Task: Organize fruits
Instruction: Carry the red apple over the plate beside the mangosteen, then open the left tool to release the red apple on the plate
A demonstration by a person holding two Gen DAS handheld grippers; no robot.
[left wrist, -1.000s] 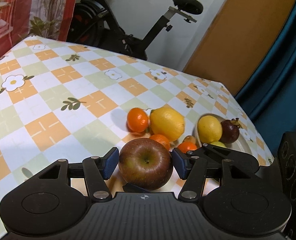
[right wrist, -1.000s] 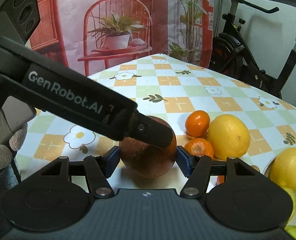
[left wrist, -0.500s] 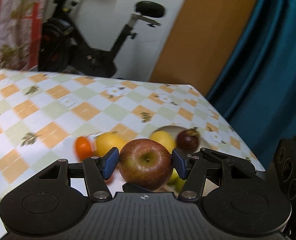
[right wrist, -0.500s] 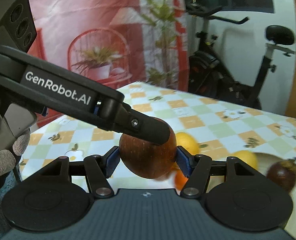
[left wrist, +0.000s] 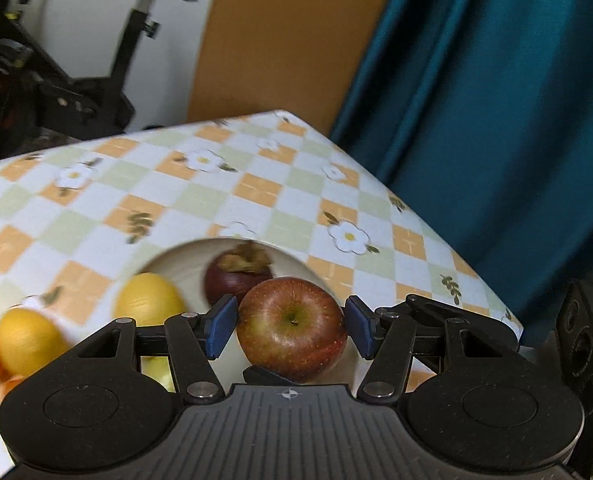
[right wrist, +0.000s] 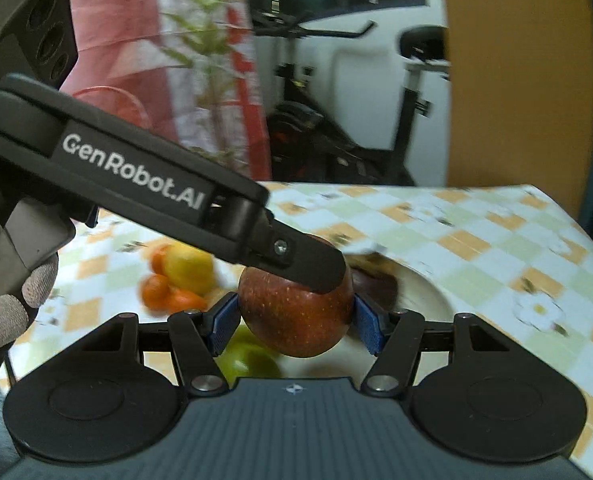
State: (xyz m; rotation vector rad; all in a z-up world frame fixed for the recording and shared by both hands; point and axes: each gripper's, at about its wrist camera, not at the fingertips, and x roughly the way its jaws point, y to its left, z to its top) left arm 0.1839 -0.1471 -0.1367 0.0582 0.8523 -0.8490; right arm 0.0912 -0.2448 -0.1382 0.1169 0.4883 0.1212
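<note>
Gripping one red apple (left wrist: 292,328) from both sides at once: the left gripper (left wrist: 290,330) has its blue ribbed pads pressed to the fruit's flanks, and the right gripper (right wrist: 296,322) clamps the same apple (right wrist: 296,320) crosswise, so each gripper is closed on it at a middling width. Apple skin glossy, red over yellow-green, finely speckled, stem pit facing the left camera. It is held in the air above the near part of a pale, smooth round bowl (left wrist: 184,260). One black matte finger of the left gripper lies across the apple's top in the right wrist view; its body reads "GenRobot.AI" in white. A gloved hand (right wrist: 12,308), grey knit fingertips, holds that gripper at the left edge. In the bowl: a dark purple mangosteen (left wrist: 232,280) with a dry brown cap, a smooth yellow lemon (left wrist: 148,300), a green fruit (right wrist: 248,356) under the apple, blurred. Left of the bowl on the table: another lemon (left wrist: 24,340) and small oranges (right wrist: 156,290), touching. Tablecloth (left wrist: 256,192) checked orange, pale green and white, with daisy and leaf prints. Far side: black exercise bike (left wrist: 56,80), teal curtain (left wrist: 496,120), a plain orange-brown panel.
</note>
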